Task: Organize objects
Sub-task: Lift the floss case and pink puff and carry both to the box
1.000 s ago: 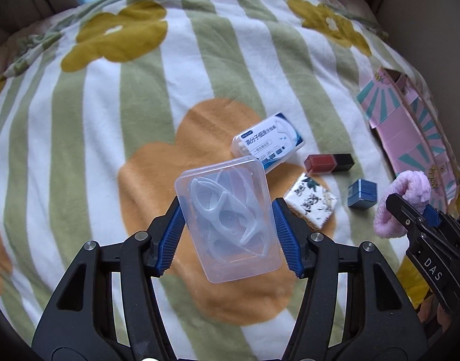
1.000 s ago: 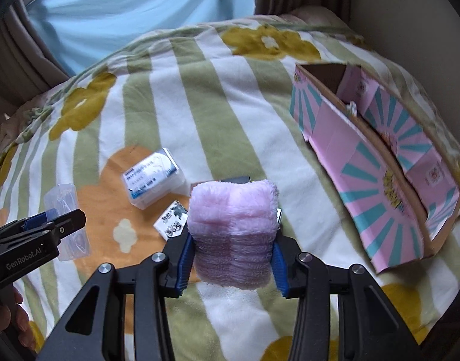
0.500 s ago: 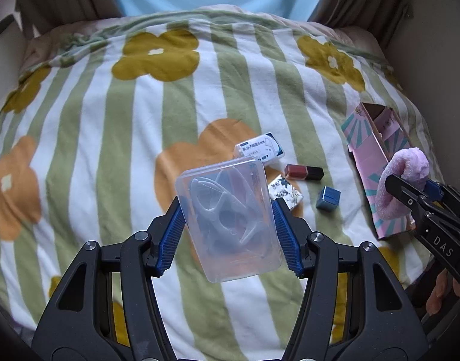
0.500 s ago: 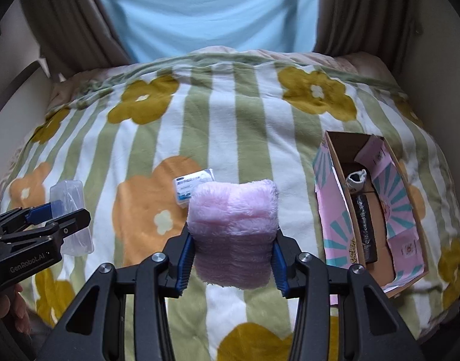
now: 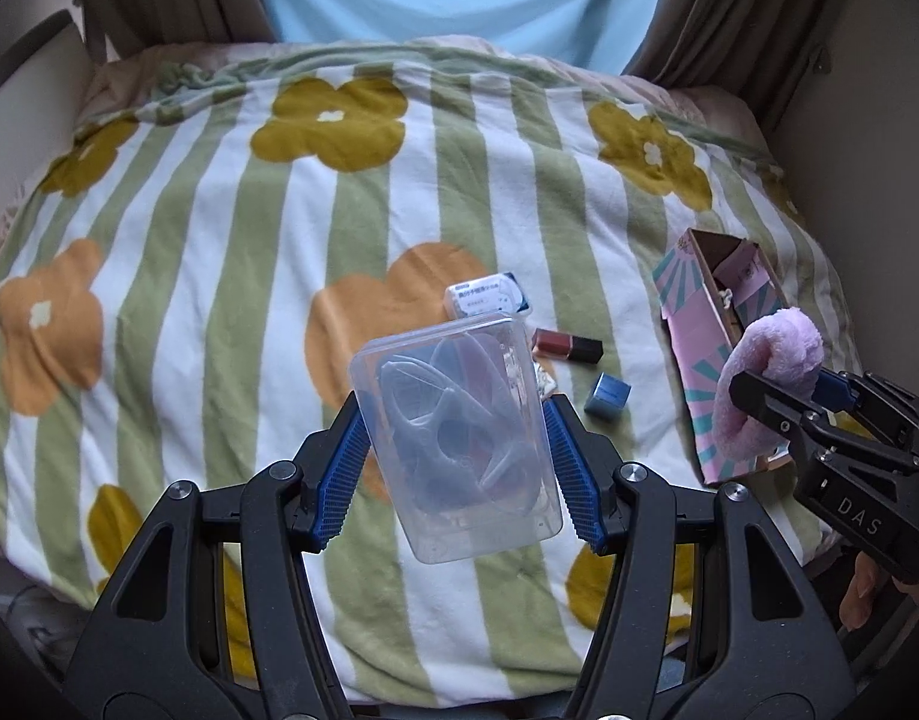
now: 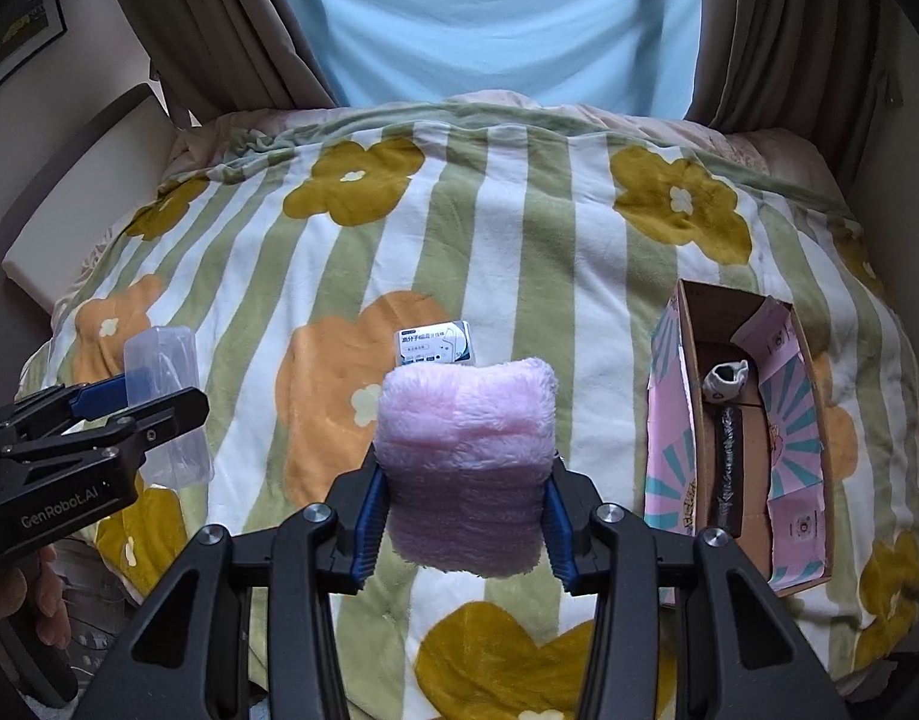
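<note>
Grippers fill the near edge of both views. The left gripper point(image 5: 453, 438) pinches a clear plastic case point(image 5: 456, 441) between its blue pads, the case tilted and lifted off the bed, pale curved pieces visible inside. The right gripper point(image 6: 462, 510) is clamped on a fluffy pink scrunchie point(image 6: 465, 468), squeezed between both pads and held above the striped flower blanket point(image 6: 519, 228).

Taking the pink cardboard box point(image 6: 753, 432) as landmark: it lies open on the blanket, right of both held things. Left of the box, on the blanket, lie a small blue cube point(image 5: 606, 396), a dark red lipstick point(image 5: 567, 345) and, farther left, a white and blue printed packet point(image 5: 489, 298) on an orange flower.

The right wrist view looks down into the box, showing a long dark object point(image 6: 729, 468) and a small white item point(image 6: 723, 381) at its far end. The left wrist view hardly shows the box's inside, but shows the cube and lipstick, which the scrunchie hides in the other view. Beyond the bed hang curtains point(image 6: 219, 24).
</note>
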Motion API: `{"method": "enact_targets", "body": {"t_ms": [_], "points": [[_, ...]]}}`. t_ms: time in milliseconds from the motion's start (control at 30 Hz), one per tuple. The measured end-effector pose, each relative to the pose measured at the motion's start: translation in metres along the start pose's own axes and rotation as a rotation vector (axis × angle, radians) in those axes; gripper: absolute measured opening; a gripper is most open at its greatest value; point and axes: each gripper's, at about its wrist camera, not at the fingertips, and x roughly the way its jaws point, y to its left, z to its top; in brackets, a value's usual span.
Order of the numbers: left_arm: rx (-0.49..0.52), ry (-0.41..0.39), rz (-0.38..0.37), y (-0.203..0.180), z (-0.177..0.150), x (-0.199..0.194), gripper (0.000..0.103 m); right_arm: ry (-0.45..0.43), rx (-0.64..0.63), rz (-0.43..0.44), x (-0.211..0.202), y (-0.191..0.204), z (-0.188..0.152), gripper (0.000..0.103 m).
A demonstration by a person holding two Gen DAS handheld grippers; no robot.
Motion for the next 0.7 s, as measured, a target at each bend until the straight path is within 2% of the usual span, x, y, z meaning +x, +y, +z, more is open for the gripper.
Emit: {"method": "enact_targets", "body": {"t_ms": [300,700], "points": [[0.084,-0.029,-0.036,-0.055,0.028,0.0,0.055,-0.016,0.057,-0.014,-0.016,-0.044,0.003,0.041],[0.281,-0.011,-0.186,-0.19,0.063,0.034,0.055,-0.009,0.226,-0.137,-0.031,-0.155,-0.011,0.041]]}}
